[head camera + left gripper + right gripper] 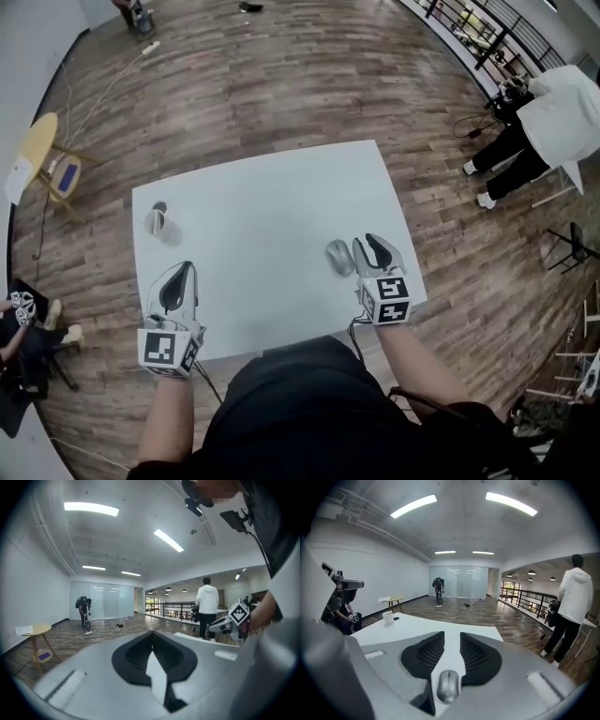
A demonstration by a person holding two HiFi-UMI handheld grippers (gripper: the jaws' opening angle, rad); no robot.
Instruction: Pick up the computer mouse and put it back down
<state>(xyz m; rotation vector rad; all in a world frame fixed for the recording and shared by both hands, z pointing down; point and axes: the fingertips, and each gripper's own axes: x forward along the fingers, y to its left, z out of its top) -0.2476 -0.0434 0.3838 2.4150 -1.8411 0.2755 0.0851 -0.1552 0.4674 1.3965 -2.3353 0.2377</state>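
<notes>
Computer mouse (339, 257) lies on the white table (262, 206), just left of the right gripper (370, 244). The jaws stand apart and grip nothing. The right gripper view alone shows the mouse (448, 686) through the gap between the jaws. The left gripper (186, 272) is clenched and empty.

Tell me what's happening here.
A person holds a gripper in each hand over a white table. The mouse lies on the table, ungripped; the right gripper hovers close by, jaws slightly apart and empty. The left gripper is shut, empty, at the near left. A cup stands near the left edge.
</notes>
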